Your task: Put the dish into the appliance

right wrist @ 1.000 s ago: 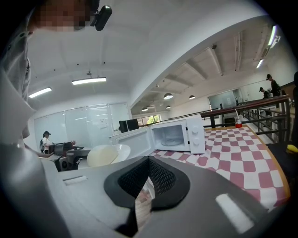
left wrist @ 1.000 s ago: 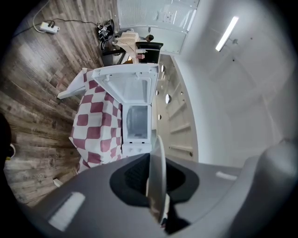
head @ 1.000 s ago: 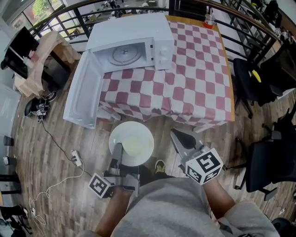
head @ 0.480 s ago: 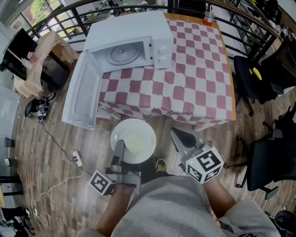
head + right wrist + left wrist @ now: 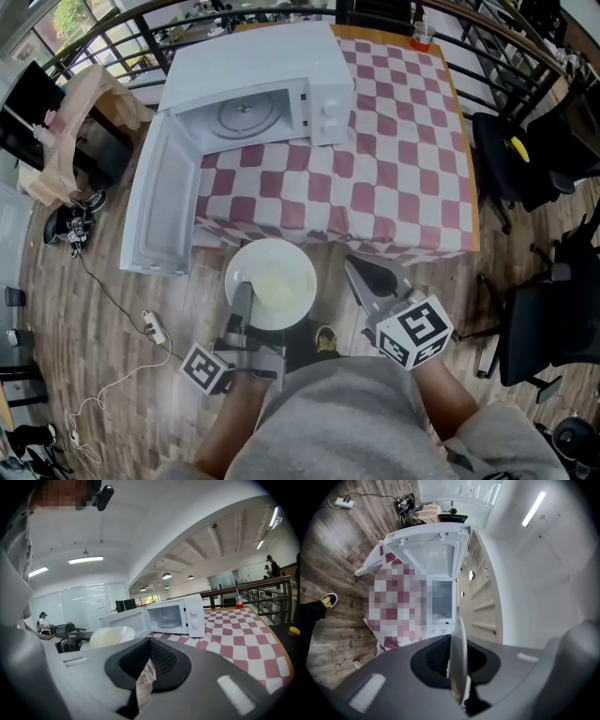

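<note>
Person stands at the near edge of the table (image 5: pixel 412 187), which carries a red-and-white checked cloth; both forearms reach forward from a grey-shirted torso, elbows tucked close. Left gripper (image 5: pixel 242 292) juts out roughly level, marker cube (image 5: pixel 206 370) nearest the body. It is rolled onto its side: in the left gripper view the floor and room appear turned sideways. Its jaws are clamped on the near rim of the white dish (image 5: pixel 270 284). In the left gripper view the left gripper (image 5: pixel 458 677) shows the dish (image 5: pixel 458 648) edge-on as a thin upright blade pinched between the pads. The dish hangs over the wooden floor, just short of the table edge, level with the concave side up, and well clear of the microwave (image 5: pixel 258 89). The microwave sits at the table's far left corner, its door (image 5: pixel 164 202) swung fully open to the left and the glass turntable visible inside. Right gripper (image 5: pixel 359 270) is beside the dish on its right, not touching it, angled slightly downward toward the table edge. In the right gripper view the right gripper (image 5: pixel 149 644) has its jaws closed together at the tips, with nothing held and only checked cloth visible through the thin slit below. That view also catches the dish (image 5: pixel 110 637) to its left and the open microwave (image 5: pixel 173 616) beyond.
</note>
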